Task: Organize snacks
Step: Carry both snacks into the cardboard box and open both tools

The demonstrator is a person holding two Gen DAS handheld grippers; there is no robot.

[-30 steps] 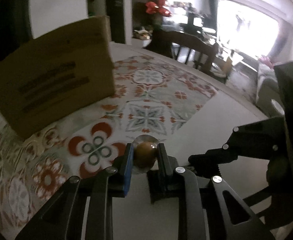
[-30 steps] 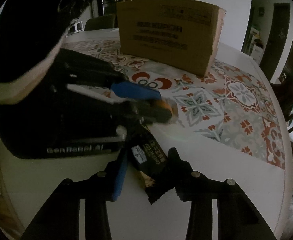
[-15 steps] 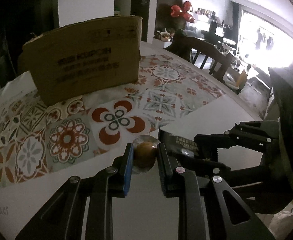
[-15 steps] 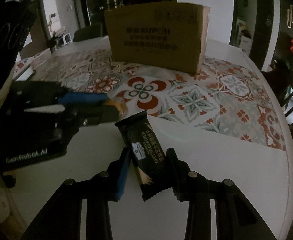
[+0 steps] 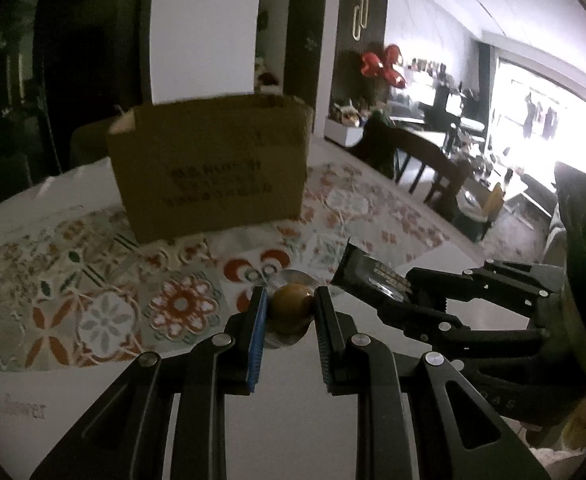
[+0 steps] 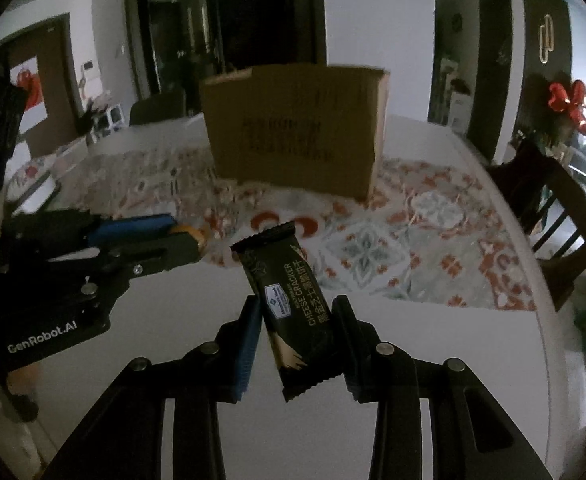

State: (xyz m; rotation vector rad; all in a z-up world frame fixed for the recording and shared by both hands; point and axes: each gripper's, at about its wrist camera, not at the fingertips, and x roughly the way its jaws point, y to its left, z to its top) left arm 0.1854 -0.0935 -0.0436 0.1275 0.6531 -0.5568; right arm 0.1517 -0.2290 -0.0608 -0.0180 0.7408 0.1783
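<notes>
Mostly white table [image 5: 285, 420], patterned mat [image 6: 433, 240].

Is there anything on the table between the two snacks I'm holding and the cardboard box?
Nothing visible. Only bare patterned tablecloth lies between the cracker packet, the round snack and the cardboard box.

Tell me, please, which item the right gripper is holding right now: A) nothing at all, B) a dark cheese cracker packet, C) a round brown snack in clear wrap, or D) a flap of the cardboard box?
B: the right gripper is clamped on the dark cheese cracker packet, while the round brown snack sits in the left gripper.
</notes>
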